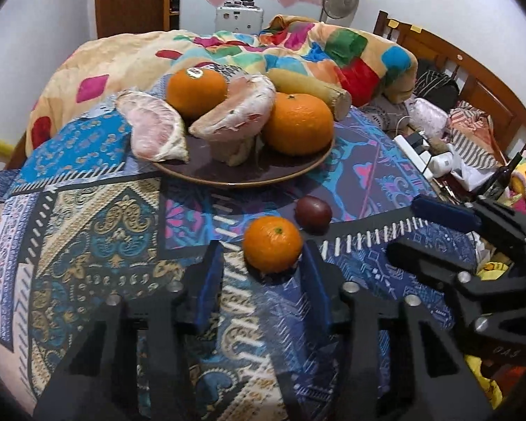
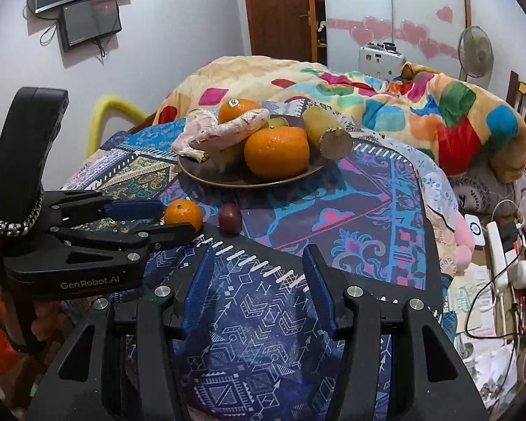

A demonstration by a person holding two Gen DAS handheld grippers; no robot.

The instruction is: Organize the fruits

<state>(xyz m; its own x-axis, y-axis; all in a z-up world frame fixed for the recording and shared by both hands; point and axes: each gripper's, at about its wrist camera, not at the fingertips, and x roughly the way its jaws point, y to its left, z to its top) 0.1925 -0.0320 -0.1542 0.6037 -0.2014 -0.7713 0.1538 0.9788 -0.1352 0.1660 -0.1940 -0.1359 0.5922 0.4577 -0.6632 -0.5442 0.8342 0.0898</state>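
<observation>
Fruits are seen in two groups on a patterned bedspread (image 1: 98, 231). One small mandarin (image 1: 272, 244) lies between the wide-spread blue pads of the left tool (image 1: 263, 273), untouched on at least one side. A dark plum (image 1: 313, 214) sits just beyond it. Farther back, a brown plate (image 1: 228, 172) carries two oranges (image 1: 298, 122) and peeled pomelo segments (image 1: 157, 126). The right tool (image 2: 259, 284) is held wide over bare cloth.

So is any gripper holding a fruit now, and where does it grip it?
Nothing is held. The left gripper is open, its fingers on either side of the small orange without closing on it. The right gripper is open with nothing between its fingers.
</observation>
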